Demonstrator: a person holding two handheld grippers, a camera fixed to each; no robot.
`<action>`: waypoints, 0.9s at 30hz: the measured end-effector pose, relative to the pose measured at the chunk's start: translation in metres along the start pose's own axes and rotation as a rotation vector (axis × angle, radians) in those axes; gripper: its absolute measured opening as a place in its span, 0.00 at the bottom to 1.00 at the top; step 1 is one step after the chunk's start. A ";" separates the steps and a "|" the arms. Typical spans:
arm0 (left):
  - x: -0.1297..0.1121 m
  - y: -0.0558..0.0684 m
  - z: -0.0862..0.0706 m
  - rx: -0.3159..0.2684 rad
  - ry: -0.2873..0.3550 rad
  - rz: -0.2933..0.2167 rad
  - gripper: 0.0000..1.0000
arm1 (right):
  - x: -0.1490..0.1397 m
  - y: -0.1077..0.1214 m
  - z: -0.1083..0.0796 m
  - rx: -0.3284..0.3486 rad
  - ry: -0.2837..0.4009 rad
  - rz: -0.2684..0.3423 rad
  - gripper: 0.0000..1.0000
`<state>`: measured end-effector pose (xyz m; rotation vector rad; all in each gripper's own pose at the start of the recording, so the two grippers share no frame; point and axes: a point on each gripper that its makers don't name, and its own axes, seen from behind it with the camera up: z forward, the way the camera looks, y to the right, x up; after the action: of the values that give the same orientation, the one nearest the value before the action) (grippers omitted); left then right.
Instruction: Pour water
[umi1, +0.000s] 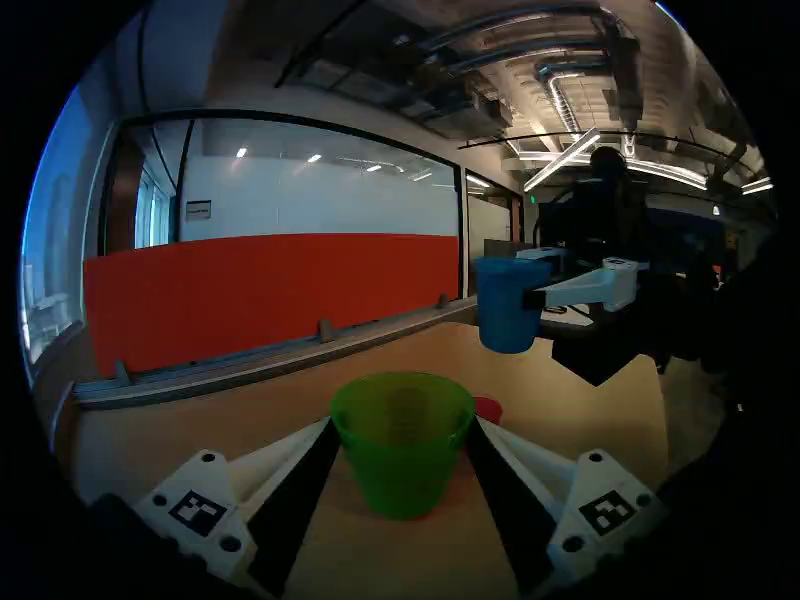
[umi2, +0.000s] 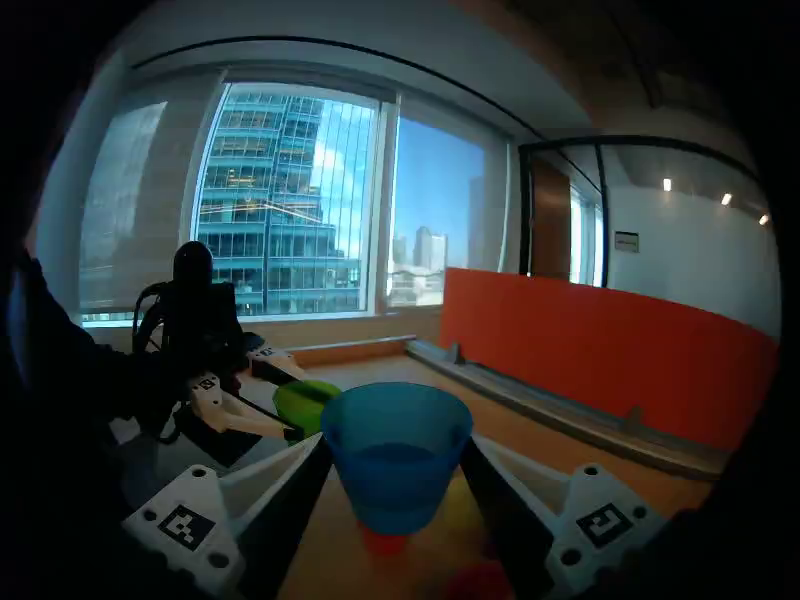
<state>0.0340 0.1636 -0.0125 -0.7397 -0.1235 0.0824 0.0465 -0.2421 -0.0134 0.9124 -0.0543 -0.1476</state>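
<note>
Holding two cups over the table (umi1: 590, 400), ready for a pour

An orange partition (umi1: 270, 290) is running along the table's far edge, and both tools are working over the table's middle. The left gripper (umi1: 403, 428) is clamping its two fingers against the sides of a green cup (umi1: 403, 448), holding it upright and low over the table with its mouth open to receive. Whether its base is touching the table I cannot tell. The right gripper (umi2: 396, 445) is pinching a blue cup (umi2: 396, 458) the same way, upright and clearly higher above the table, I judge so that its lip can tip over the green rim. Water (umi2: 392, 485) is sitting partway up the blue cup, while the green one is looking empty. A small red thing (umi1: 488, 408) is lying on the table.
</note>
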 end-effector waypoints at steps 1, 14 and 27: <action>0.000 0.001 0.000 -0.002 0.000 0.001 0.86 | 0.002 0.000 0.001 0.002 0.002 -0.002 0.89; 0.000 0.013 0.003 -0.022 -0.002 0.002 0.86 | 0.027 0.000 0.014 0.012 0.024 -0.062 0.89; -0.001 0.023 0.005 -0.042 -0.007 0.005 0.87 | 0.046 0.002 0.025 0.019 0.029 -0.161 0.89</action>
<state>0.0314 0.1833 -0.0246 -0.7813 -0.1300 0.0875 0.0898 -0.2674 0.0032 0.9378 0.0446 -0.2840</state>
